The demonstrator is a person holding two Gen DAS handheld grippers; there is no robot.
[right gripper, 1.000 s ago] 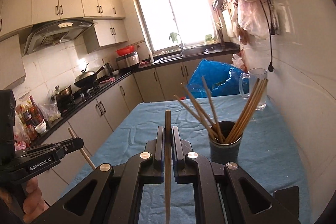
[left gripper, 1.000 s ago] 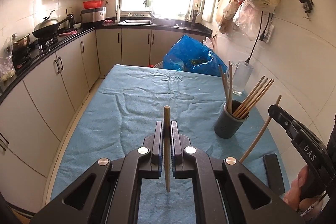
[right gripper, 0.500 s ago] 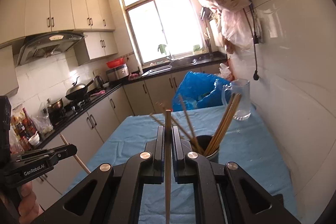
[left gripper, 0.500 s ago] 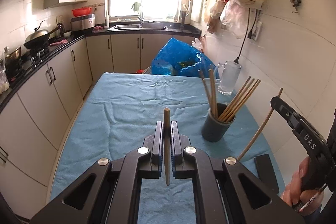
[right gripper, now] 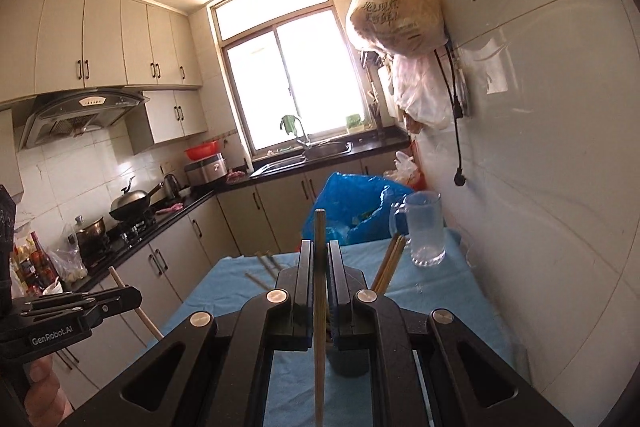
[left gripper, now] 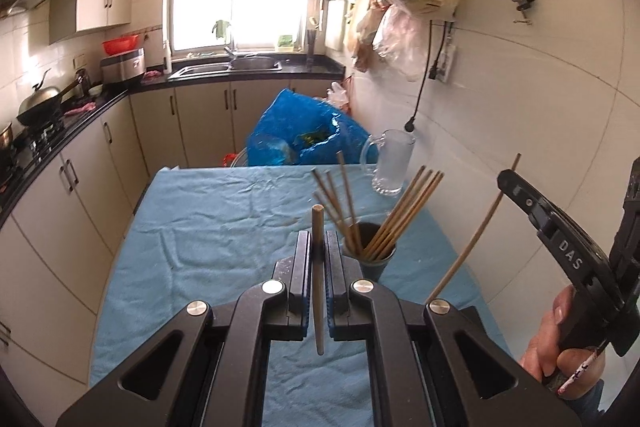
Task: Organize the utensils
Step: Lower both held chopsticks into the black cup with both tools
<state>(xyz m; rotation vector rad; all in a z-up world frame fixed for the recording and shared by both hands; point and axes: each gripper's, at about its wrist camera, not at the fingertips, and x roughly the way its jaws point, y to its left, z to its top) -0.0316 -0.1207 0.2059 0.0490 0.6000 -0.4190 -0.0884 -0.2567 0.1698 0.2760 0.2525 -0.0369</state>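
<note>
Your cup (left gripper: 372, 259) sits on the table (left gripper: 208, 227), right of centre, chopsticks (left gripper: 404, 211) standing in it. Behind it, by the wall, the mug (left gripper: 390, 163). Past the table's far edge, probably on the floor, a bag (left gripper: 296, 131).

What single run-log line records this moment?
left gripper: shut on wooden chopstick | right gripper: shut on wooden chopstick | dark grey holder cup: ahead on blue cloth

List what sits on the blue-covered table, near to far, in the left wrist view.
left gripper shut on a chopstick → dark holder of chopsticks → glass mug at the far edge.
</note>
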